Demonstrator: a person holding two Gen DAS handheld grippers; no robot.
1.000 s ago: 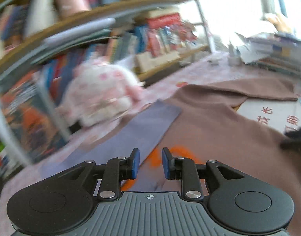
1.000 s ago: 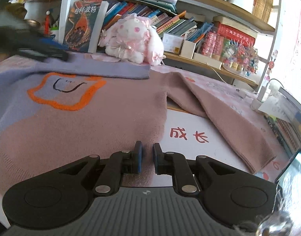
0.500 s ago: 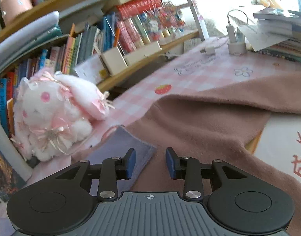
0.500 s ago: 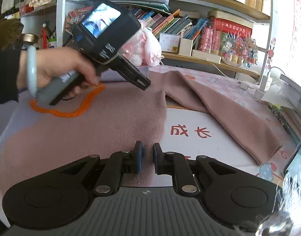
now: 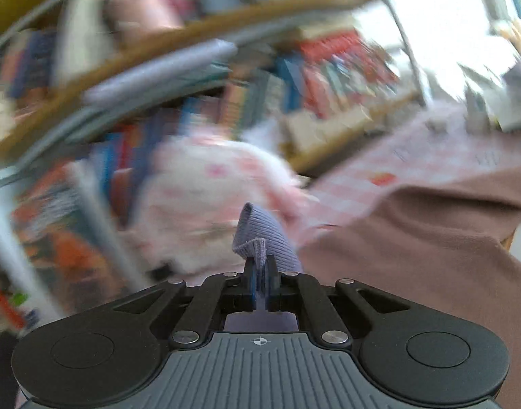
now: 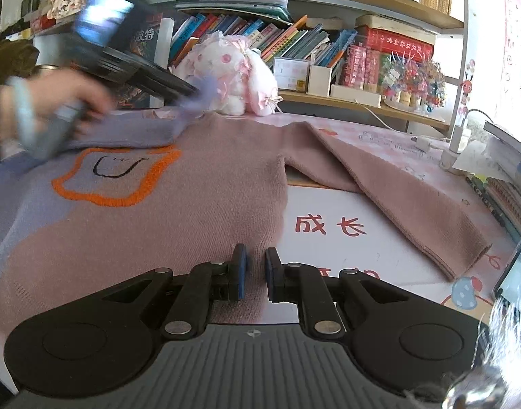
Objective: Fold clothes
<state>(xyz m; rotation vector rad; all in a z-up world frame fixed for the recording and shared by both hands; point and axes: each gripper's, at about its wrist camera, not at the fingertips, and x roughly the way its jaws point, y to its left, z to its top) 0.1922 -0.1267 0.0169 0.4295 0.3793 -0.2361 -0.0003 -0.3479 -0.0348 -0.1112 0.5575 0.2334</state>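
Observation:
A pink-brown sweater [image 6: 209, 187] with an orange outline motif [image 6: 117, 177] lies flat on the table, its right sleeve [image 6: 396, 197] spread out to the right. Its purple left sleeve [image 6: 131, 129] is lifted at the cuff [image 5: 260, 235]. My left gripper [image 5: 259, 262] is shut on that cuff, which folds up over the fingertips. The right wrist view shows this gripper [image 6: 189, 93] blurred, held by a hand [image 6: 56, 102] above the sweater's far left. My right gripper [image 6: 253, 262] rests at the near hem with its jaws almost together and knit fabric in the narrow gap.
A pink plush toy [image 6: 233, 71] sits at the back against a bookshelf [image 6: 328, 47] full of books. A white board with red characters [image 6: 328, 225] lies under the sweater. A charger and cable [image 6: 454, 150] and stacked books [image 6: 509, 184] stand at the right.
The left gripper went from open over the purple sleeve end to shut on the cuff and has lifted it. The right gripper has stayed in place.

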